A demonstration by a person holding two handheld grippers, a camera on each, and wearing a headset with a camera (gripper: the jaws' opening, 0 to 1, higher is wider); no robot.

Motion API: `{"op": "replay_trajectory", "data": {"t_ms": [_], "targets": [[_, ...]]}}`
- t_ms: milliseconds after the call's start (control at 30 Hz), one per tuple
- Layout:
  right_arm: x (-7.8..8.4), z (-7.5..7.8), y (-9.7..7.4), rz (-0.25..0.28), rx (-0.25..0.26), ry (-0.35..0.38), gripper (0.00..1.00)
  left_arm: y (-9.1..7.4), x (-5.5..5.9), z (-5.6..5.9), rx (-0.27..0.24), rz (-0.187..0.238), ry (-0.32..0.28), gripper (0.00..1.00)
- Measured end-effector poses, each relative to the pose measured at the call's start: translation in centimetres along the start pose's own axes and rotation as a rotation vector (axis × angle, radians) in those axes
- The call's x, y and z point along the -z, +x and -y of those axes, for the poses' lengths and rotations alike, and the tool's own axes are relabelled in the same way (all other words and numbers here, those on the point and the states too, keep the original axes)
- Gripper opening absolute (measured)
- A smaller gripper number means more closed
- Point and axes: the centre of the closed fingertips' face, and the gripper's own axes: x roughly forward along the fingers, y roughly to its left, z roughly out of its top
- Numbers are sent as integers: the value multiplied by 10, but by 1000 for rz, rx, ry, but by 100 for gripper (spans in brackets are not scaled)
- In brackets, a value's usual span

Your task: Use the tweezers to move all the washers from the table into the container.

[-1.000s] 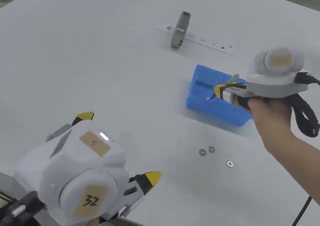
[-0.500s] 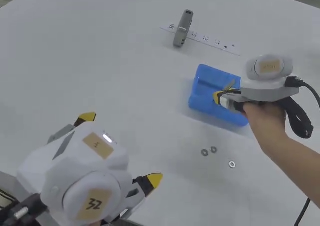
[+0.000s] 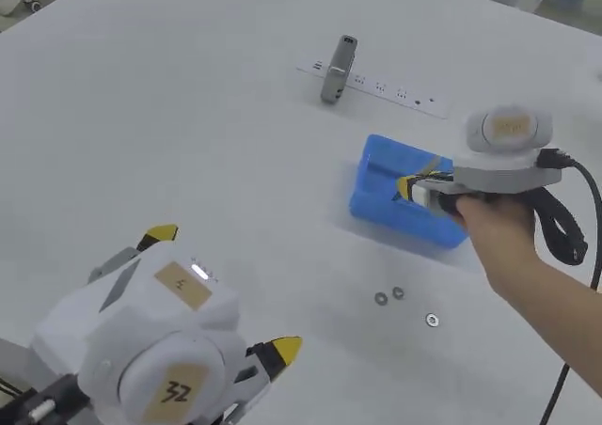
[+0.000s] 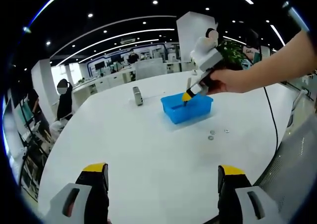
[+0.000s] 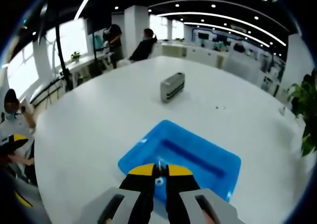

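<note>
1. Head view: we see our left gripper at lower left, jaws wide apart and holding nothing. Three washers lie on the table near the blue container.
2. Left gripper view: we see the right gripper above the container.
3. Right gripper view: its jaws are clamped on the thin tweezers, which point down into the container.

We cannot tell what the tip of the tweezers holds, and the right gripper hides the blue container's right end.
</note>
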Motion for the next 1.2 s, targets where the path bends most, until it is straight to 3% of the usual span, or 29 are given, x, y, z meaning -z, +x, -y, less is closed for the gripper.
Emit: {"op": "replay_trajectory", "data": {"t_ms": [167,233,300,433,633,933,1033,1200], "targets": [[-11,0,-16,43,7,-13,3,0,0,0,2,2,3,93],[-13,-7,-30,61,5,-9,3,0,-1,0,-1,4,3,93],[-18,-8,-34,73,2,-10,3,-1,-1,-1,-2,5,0,93],[-18,-9,-49,112,-5,3,3,-1,-2,-1,-4,11,1,94],[-14,-24,-75,149,-29,25,3,-2,-3,0,-1,19,5,94],[26,-51,-92,121,-74,46,3,-2,-4,1,4,23,11,95],[49,-62,-91,81,-99,99,3,-2,-5,1,8,26,9,95],[69,-70,-90,37,-104,87,3,-3,-7,3,14,40,7,97]]}}
